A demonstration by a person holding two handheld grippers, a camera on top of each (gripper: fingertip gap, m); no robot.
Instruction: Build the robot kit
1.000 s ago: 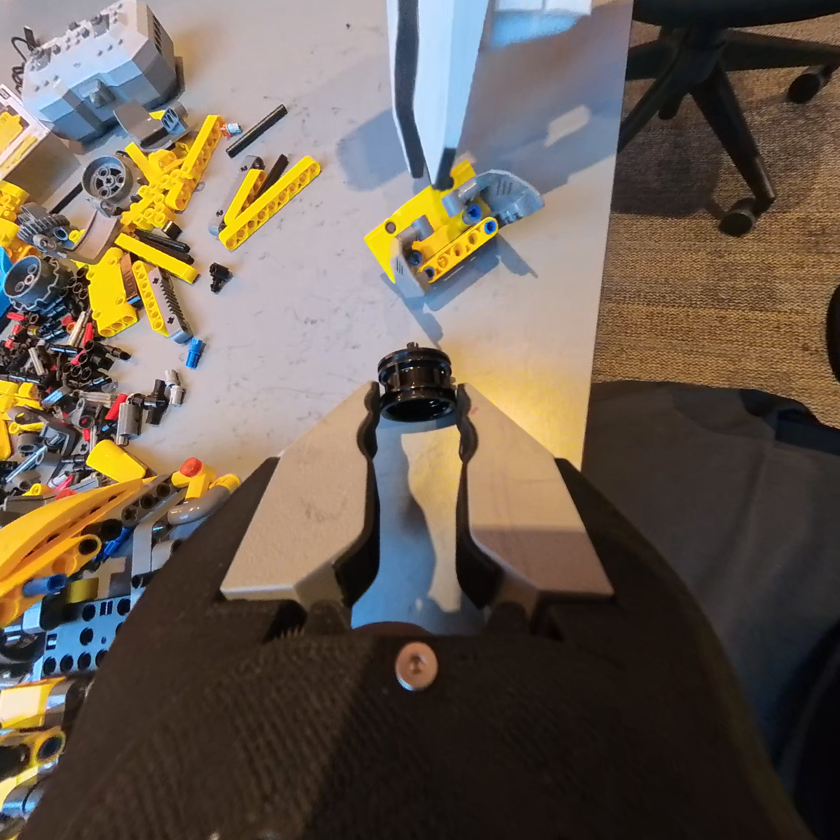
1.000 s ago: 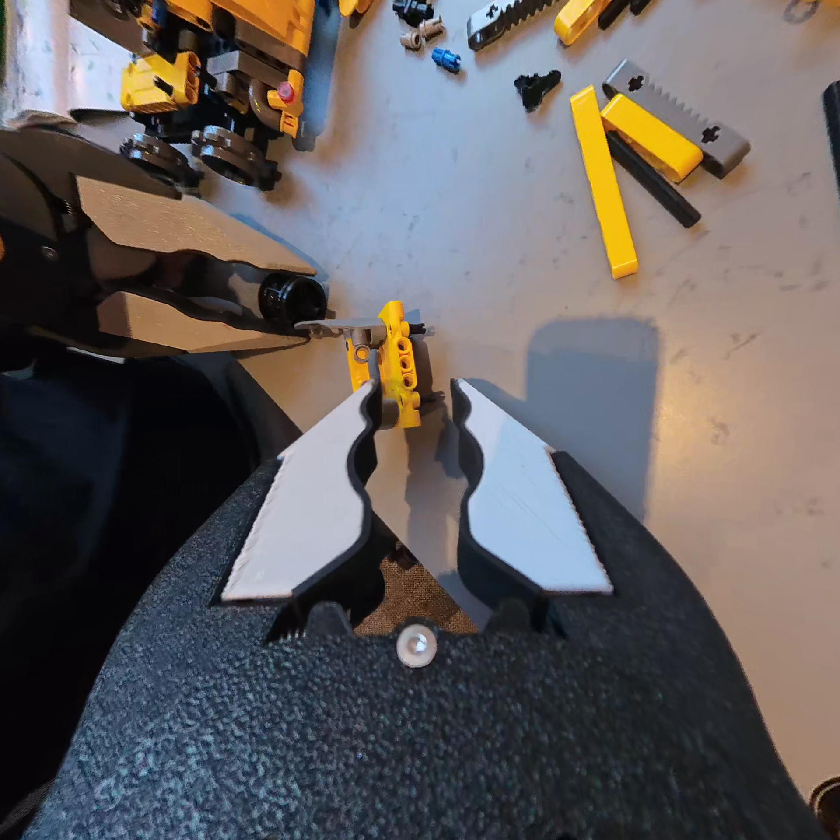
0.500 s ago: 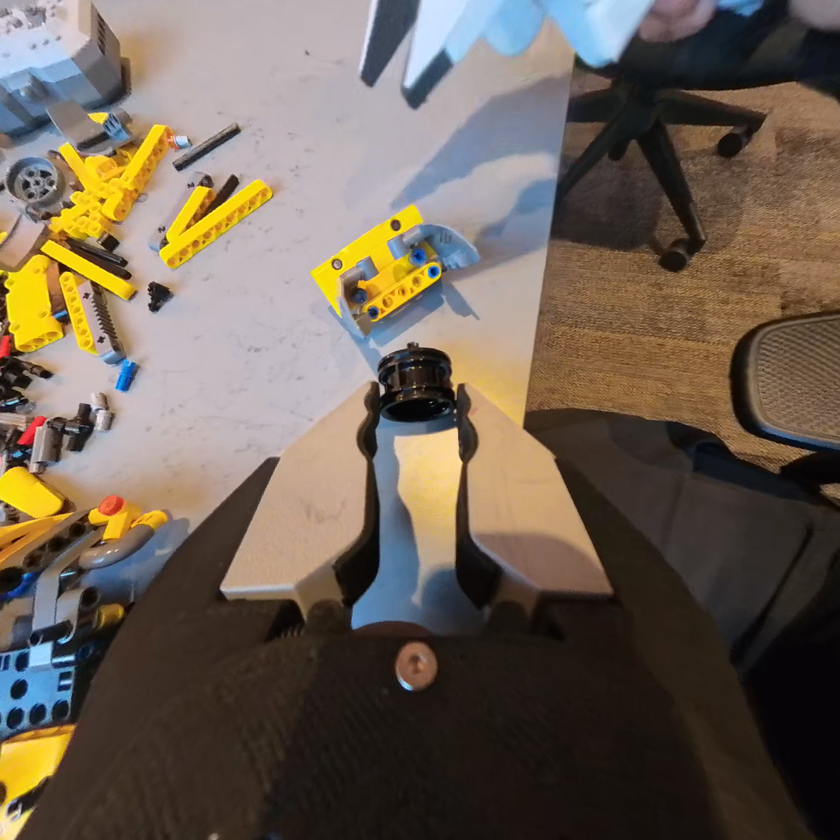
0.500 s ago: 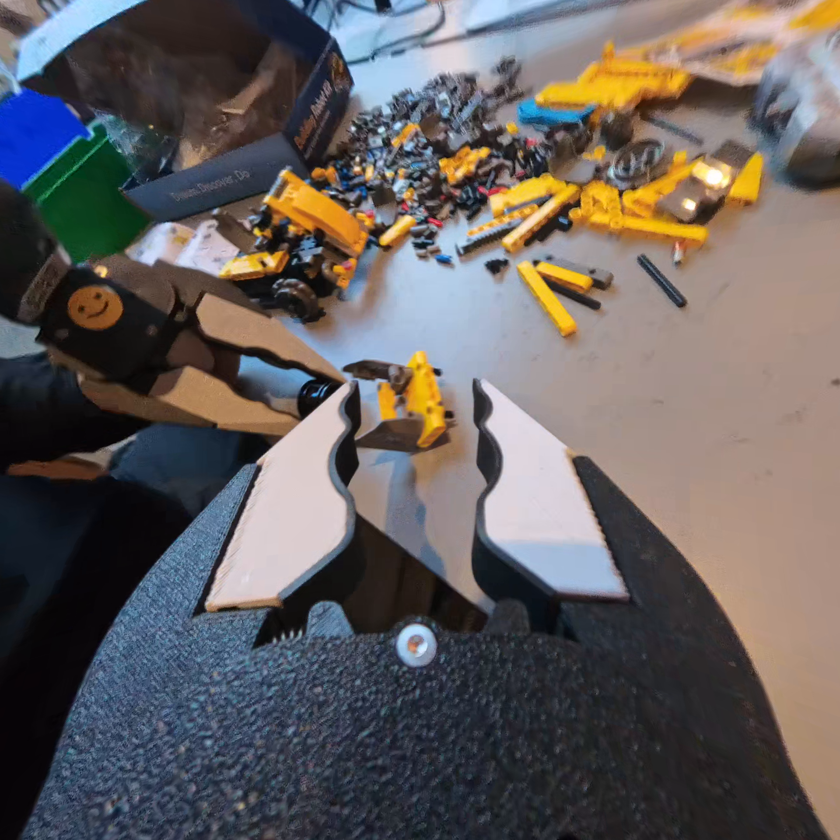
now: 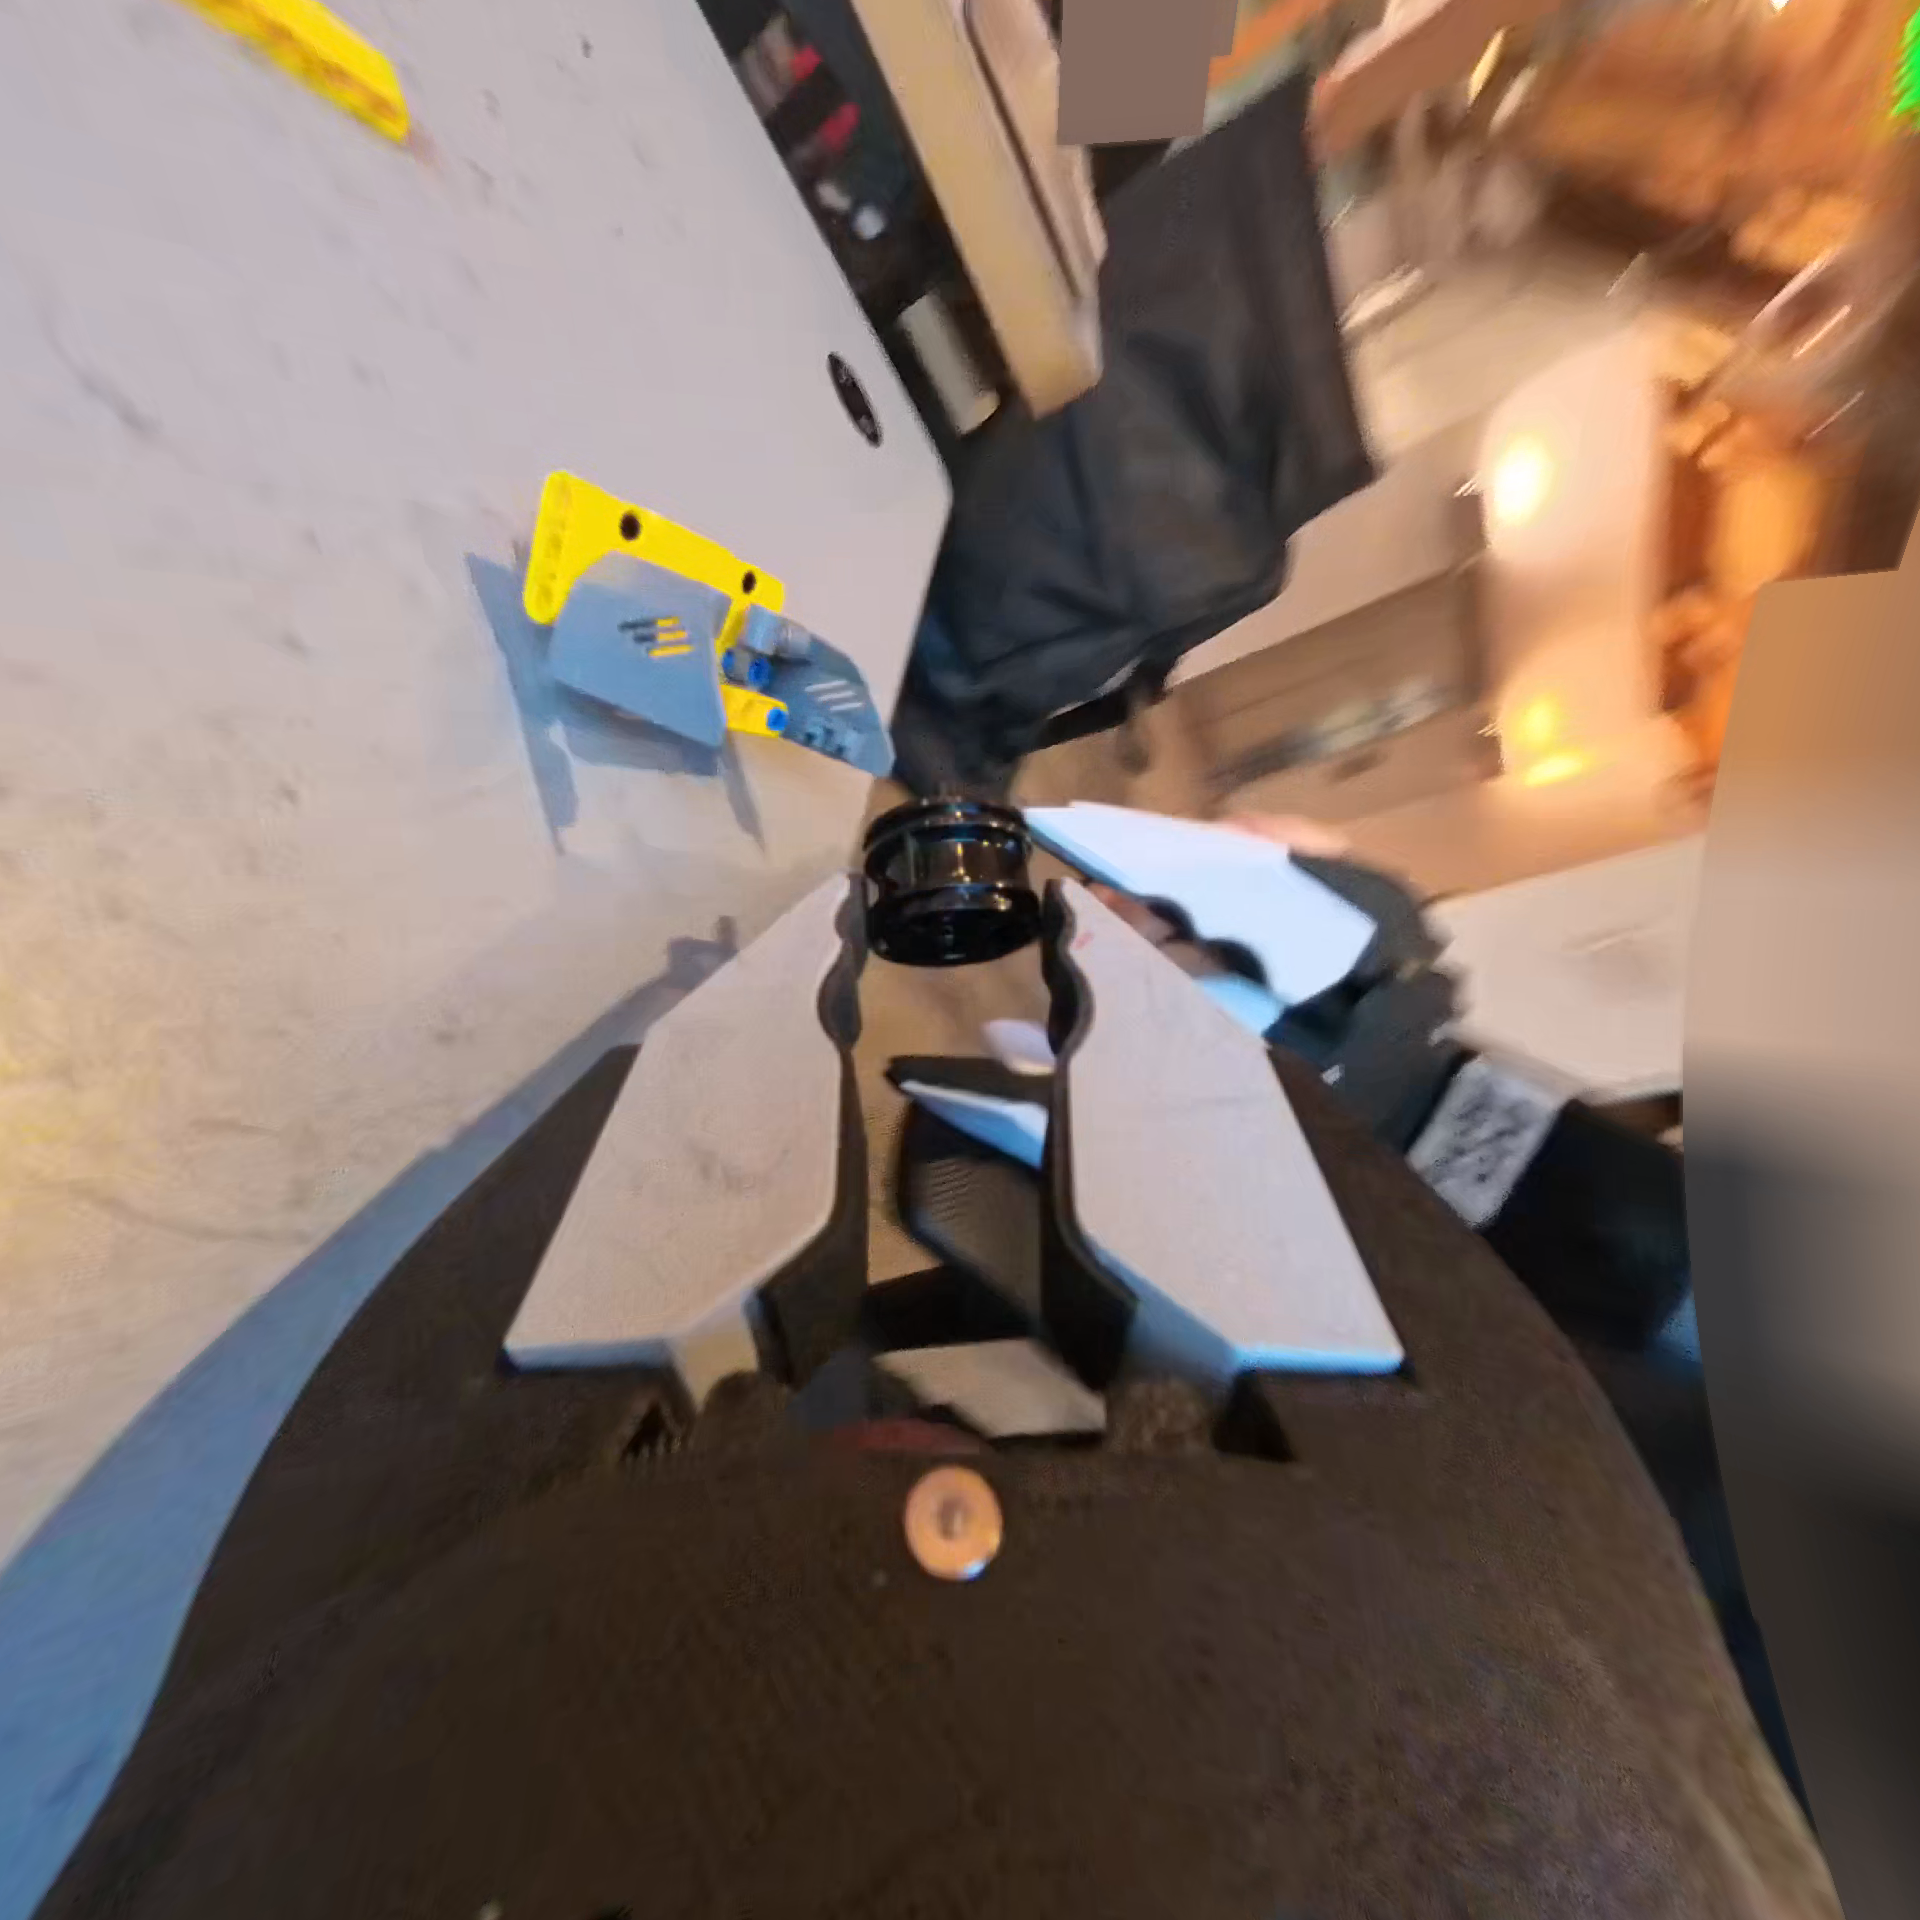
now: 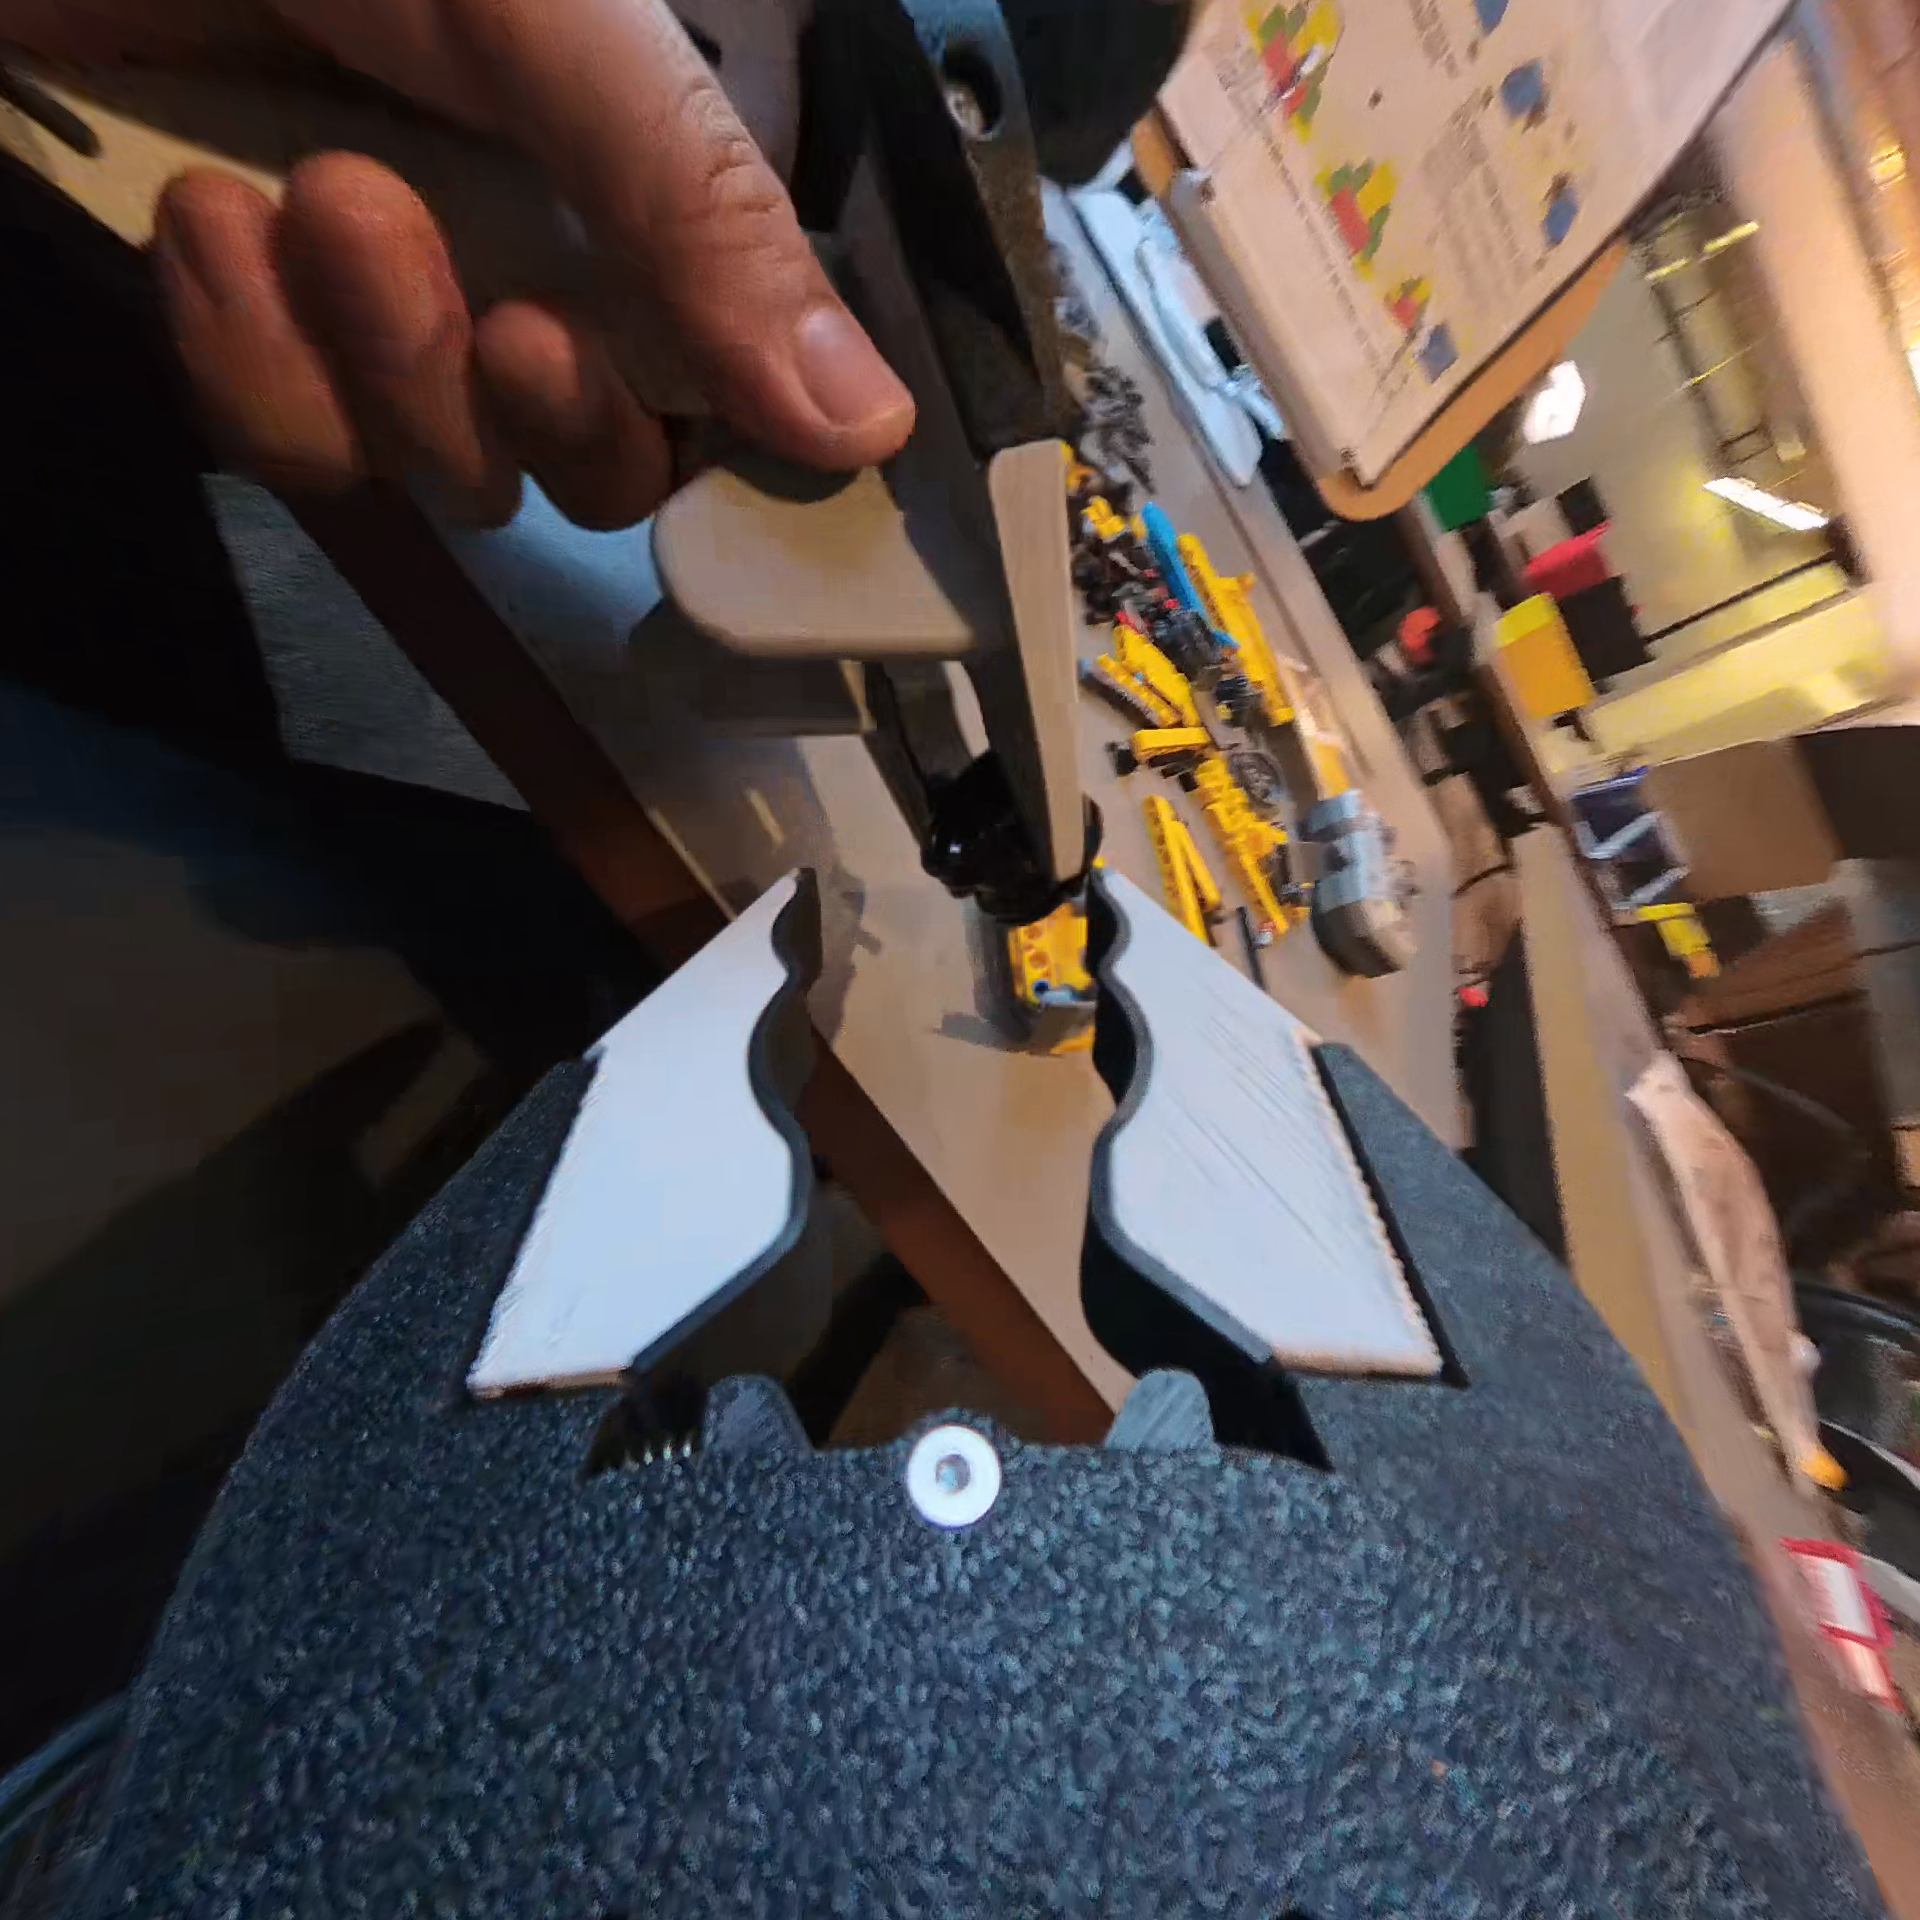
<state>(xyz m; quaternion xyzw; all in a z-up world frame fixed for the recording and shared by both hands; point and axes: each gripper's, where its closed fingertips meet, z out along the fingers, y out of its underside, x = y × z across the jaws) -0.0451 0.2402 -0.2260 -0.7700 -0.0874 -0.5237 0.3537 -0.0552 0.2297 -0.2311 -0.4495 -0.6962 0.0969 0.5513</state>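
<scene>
My left gripper (image 5: 948, 906) is shut on a black wheel hub (image 5: 948, 883), held just off the table edge beside a yellow and grey brick assembly (image 5: 665, 634). In the right wrist view a hand (image 6: 520, 260) holds that left gripper (image 6: 1003, 831), and the wheel hub (image 6: 977, 842) sits right above the yellow assembly (image 6: 1049, 956) near the table corner. My right gripper (image 6: 951, 904) is open and empty, with the assembly just beyond its tips, close to the right finger. Its pale fingers (image 5: 1195, 894) show past the wheel in the left wrist view.
The grey table (image 6: 966, 1122) ends at a corner under my right gripper. A heap of yellow and black brick parts (image 6: 1195, 675) and a grey block (image 6: 1351, 862) lie farther along it. A board with coloured marks (image 6: 1403, 208) stands behind. The table (image 5: 208, 727) also fills the left wrist view's left. My two grippers' fingertips are within a few centimetres of each other.
Both grippers have swung round and tilted. The left one has brought the wheel hub down over the yellow assembly. The right one has dropped to the table corner, still open.
</scene>
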